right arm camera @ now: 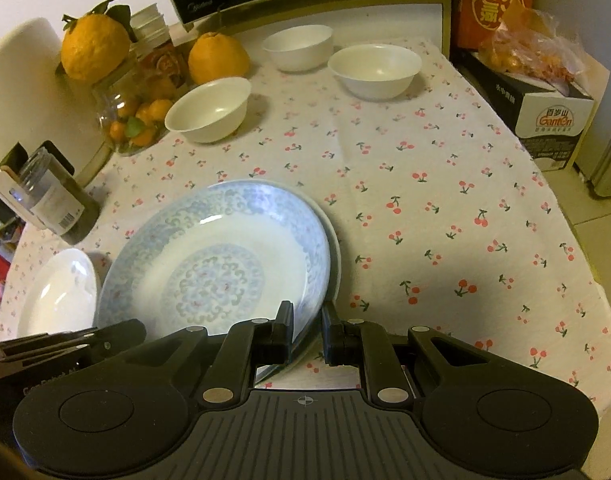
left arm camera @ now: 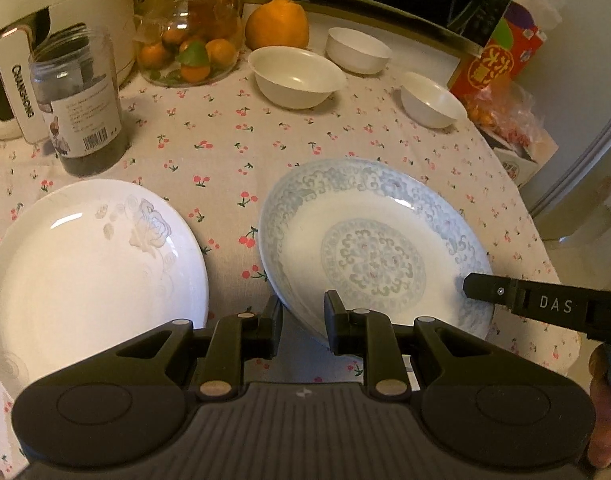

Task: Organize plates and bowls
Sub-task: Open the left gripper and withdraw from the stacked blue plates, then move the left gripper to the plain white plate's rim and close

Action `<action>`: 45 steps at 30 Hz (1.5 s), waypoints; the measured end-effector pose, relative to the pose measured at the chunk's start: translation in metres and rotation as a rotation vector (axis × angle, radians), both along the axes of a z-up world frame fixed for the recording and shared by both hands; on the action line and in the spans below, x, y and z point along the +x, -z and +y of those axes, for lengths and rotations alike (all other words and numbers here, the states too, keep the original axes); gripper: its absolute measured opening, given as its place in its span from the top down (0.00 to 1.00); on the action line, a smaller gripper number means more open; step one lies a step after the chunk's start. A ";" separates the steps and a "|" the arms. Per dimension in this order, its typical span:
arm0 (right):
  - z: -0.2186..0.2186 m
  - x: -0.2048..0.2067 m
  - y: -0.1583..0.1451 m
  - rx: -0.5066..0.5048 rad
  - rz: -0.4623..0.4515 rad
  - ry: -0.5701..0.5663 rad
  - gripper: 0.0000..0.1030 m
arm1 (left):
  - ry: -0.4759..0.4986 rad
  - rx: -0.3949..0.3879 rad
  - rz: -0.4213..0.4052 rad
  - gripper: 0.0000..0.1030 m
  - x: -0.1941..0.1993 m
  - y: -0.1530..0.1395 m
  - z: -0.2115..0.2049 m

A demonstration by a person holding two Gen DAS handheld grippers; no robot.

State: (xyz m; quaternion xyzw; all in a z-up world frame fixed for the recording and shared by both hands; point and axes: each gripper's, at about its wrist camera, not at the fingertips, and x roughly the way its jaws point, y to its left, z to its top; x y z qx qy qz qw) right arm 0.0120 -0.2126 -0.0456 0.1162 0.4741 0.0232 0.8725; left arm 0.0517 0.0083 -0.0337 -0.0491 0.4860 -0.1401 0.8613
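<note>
While both of our grippers reach down over the cherry-print tablecloth (right arm camera: 425, 184), each one has its jaws narrowed on an opposite side of the same blue-patterned porcelain plate (left arm camera: 369, 240). Our left gripper (left arm camera: 303, 326) straddles the plate's near left rim: one finger stands outside the edge, the other inside over the dish, and the rim passes between them. Whether the pads actually press the porcelain we cannot tell for sure, though the gap is slim and the plate tilts up off the cloth on that side.

Our right gripper (right arm camera: 308, 334) has its jaws nearly pressed together around the plate's near right rim, pinching it. From the right wrist view we see a second rim peeking out just beneath the patterned plate on its right side, so it seems to sit on another plate (right arm camera: 334, 256) there.

Just left of the patterned plate, not touching it, lies a plain white plate with a faint floral motif (left arm camera: 89, 272). Three white bowls (left arm camera: 295, 76) (left arm camera: 357, 49) (left arm camera: 431, 98) stand apart from one another farther back. A dark-filled clear jar (left arm camera: 83, 108) stands behind the white plate.
</note>
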 end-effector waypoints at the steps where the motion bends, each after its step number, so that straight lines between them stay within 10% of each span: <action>1: 0.000 0.000 0.000 -0.005 0.001 0.000 0.85 | 0.004 0.006 0.001 0.81 0.000 0.000 -0.001; 17: -0.007 0.005 -0.003 0.021 -0.007 0.028 0.80 | 0.045 0.076 -0.068 0.77 -0.004 -0.011 0.000; 30: -0.011 0.006 -0.013 0.059 -0.054 0.046 0.26 | 0.033 0.042 -0.110 0.15 -0.004 -0.021 0.011; 45: 0.038 0.000 -0.026 -0.005 -0.235 -0.120 0.15 | 0.001 0.093 -0.194 0.05 -0.013 -0.026 0.065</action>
